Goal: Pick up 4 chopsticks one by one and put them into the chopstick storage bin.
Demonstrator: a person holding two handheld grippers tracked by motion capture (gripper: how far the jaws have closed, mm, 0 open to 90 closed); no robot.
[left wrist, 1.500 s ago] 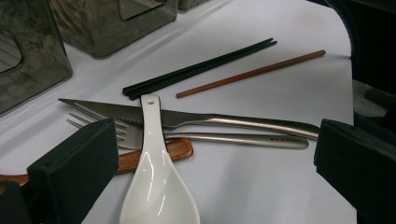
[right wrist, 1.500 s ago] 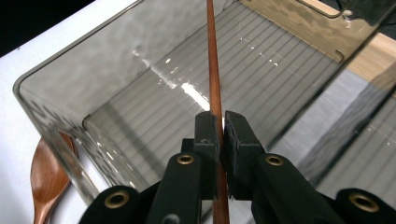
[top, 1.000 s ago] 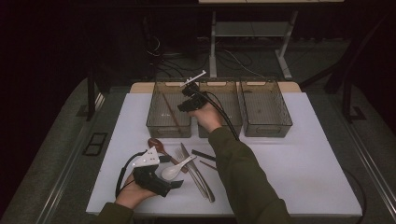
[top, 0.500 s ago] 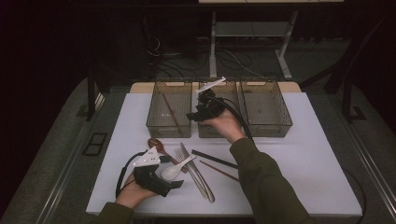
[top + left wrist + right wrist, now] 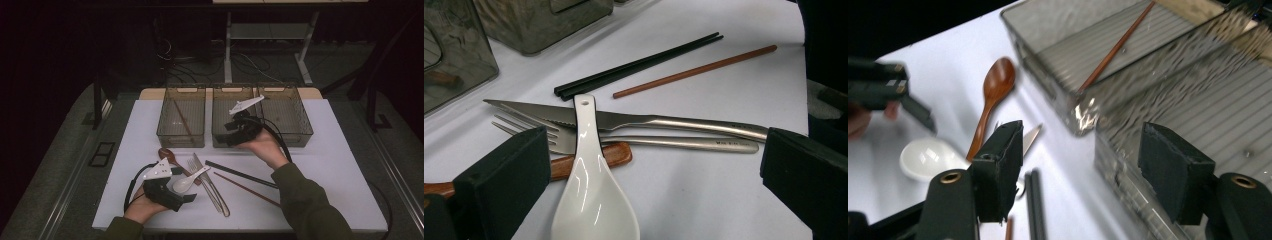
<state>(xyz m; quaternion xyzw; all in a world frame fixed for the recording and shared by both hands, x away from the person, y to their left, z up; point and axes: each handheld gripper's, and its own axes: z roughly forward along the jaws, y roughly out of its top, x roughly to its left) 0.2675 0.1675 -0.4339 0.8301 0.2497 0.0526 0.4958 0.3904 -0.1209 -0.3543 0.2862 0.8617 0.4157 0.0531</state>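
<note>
My left gripper [image 5: 183, 187] rests low at the front left of the white mat, jaws open, with the bowl of a white ceramic spoon [image 5: 593, 200] lying between them untouched. Beside it lie a wooden spoon [image 5: 167, 155], a steel fork and knife [image 5: 211, 183], a pair of black chopsticks [image 5: 240, 174] and one brown chopstick [image 5: 248, 189]. My right gripper [image 5: 226, 138] hangs over the front wall of the middle bin [image 5: 220, 138]. Its jaws have just been opening, and nothing is between them. Another brown chopstick [image 5: 1113, 50] lies in the left bin [image 5: 181, 134].
Three clear plastic bins stand side by side at the back of the mat, the right bin [image 5: 300, 131] beyond my right hand. A cable loops round my left gripper. Dark floor, table legs and cables lie past the far edge.
My right gripper has moved from the left bin rightward and toward me, to the front of the middle bin, and its jaws have spread. The left gripper stayed put.
</note>
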